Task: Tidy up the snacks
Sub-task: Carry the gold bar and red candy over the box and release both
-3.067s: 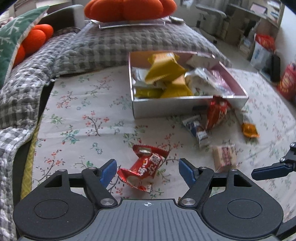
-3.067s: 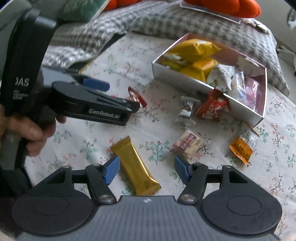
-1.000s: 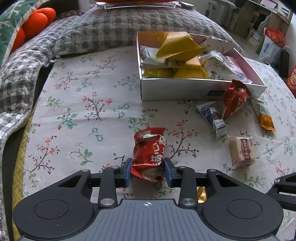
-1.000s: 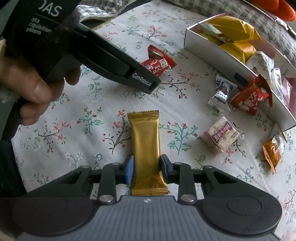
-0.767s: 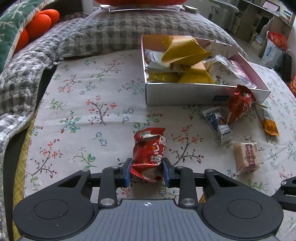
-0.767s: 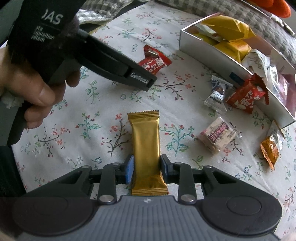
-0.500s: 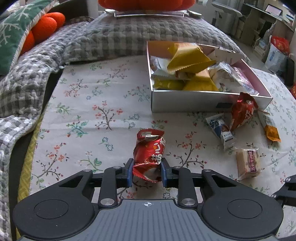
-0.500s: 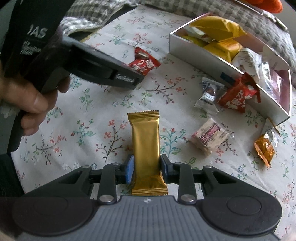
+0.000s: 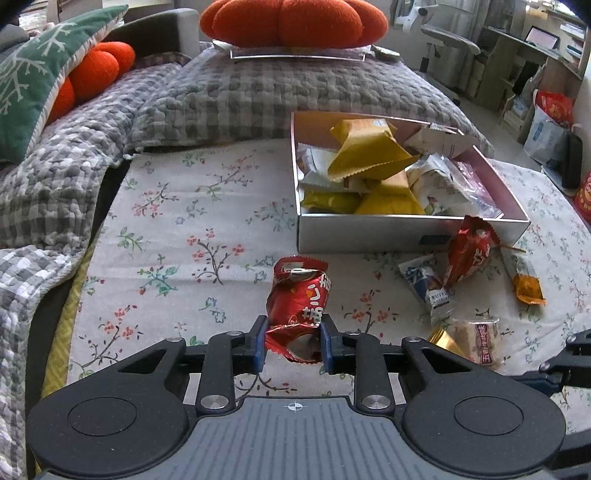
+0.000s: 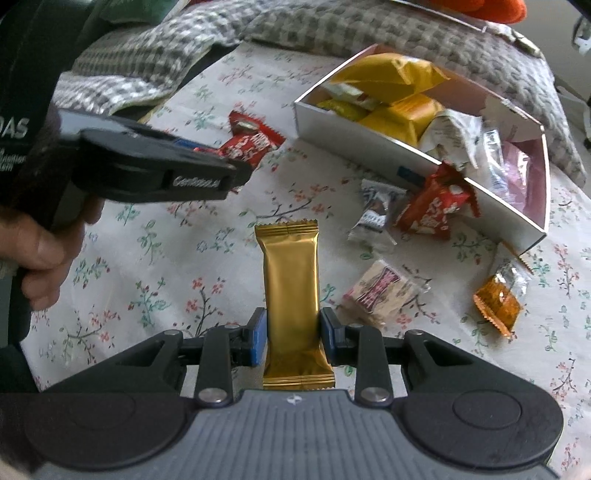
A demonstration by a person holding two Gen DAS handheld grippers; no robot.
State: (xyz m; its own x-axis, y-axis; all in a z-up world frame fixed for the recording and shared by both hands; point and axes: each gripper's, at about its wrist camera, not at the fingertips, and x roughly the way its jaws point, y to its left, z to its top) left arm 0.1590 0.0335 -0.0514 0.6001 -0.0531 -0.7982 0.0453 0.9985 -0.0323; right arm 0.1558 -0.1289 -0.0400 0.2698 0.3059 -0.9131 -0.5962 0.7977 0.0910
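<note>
My left gripper [image 9: 291, 341] is shut on a crumpled red snack packet [image 9: 299, 299] and holds it above the floral cloth. It also shows in the right wrist view [image 10: 251, 144]. My right gripper [image 10: 291, 338] is shut on a long gold snack bar [image 10: 290, 280]. The white snack box [image 9: 369, 232] stands ahead to the right, filled with yellow and white packets. It also shows in the right wrist view [image 10: 354, 129]. Loose on the cloth lie a red packet [image 10: 432, 210], a silver packet [image 10: 373, 218], a beige packet [image 10: 380, 291] and an orange packet [image 10: 496, 302].
A grey checked blanket [image 9: 258, 92] with orange cushions [image 9: 291, 22] borders the cloth at the back and left. A green pillow [image 9: 22, 92] lies at the far left. A desk and bags [image 9: 546, 122] stand beyond the right side.
Both grippers have closed on their snacks since three seconds ago and have lifted them off the cloth, pulling back a little from the box.
</note>
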